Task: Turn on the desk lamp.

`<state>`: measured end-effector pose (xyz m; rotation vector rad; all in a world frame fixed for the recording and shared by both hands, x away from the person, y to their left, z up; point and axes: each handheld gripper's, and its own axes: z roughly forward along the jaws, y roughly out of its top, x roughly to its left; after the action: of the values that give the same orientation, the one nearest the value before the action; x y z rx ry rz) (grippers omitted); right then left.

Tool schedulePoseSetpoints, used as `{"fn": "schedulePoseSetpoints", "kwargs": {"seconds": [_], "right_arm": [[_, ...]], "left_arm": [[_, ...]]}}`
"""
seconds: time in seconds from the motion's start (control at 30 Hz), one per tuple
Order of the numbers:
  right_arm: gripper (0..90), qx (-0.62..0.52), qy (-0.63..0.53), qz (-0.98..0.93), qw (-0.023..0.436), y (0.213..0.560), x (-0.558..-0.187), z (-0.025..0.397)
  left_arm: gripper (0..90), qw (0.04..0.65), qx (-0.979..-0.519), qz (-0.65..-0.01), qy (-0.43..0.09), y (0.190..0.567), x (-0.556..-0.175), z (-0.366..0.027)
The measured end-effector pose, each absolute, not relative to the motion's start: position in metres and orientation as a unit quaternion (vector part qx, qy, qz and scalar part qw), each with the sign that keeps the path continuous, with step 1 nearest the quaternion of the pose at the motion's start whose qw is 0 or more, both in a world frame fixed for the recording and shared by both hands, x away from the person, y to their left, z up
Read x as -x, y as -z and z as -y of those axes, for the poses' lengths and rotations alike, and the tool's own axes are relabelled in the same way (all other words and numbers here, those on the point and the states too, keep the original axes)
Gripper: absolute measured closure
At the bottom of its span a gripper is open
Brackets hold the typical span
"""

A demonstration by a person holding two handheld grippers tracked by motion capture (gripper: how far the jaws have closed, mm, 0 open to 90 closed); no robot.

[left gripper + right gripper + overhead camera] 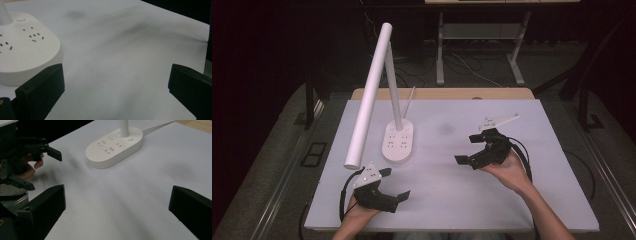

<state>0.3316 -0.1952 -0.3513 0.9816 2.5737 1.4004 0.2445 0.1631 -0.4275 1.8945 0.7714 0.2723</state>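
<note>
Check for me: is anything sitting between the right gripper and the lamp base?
Nothing visible does. The right gripper is open over bare white table, and the stretch from it to the lamp base holds only tabletop. The left gripper sits off to one side of that path.

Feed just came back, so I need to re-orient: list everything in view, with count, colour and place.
desk lamp: one, white, long tube head slanting over the table's left half
lamp base: one, white oval with sockets, left of centre
lamp cable: one, white, runs back from the base
table: one, pale top, wooden far edge
left tongs: one, black, open, near-left, empty
right tongs: one, black, open, right of centre, empty
</note>
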Motion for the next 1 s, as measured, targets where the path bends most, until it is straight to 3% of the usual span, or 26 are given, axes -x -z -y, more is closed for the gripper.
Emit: {"fn": "schedulePoseSetpoints", "kwargs": {"seconds": [1.0], "right_arm": [[0.4, -0.296, -0.438, -0.849, 0.008, 0.351, -0.366, 0.14]], "left_arm": [[0.0, 0.513, -0.791, -0.316, -0.108, 0.427, -0.244, -0.163]]}}
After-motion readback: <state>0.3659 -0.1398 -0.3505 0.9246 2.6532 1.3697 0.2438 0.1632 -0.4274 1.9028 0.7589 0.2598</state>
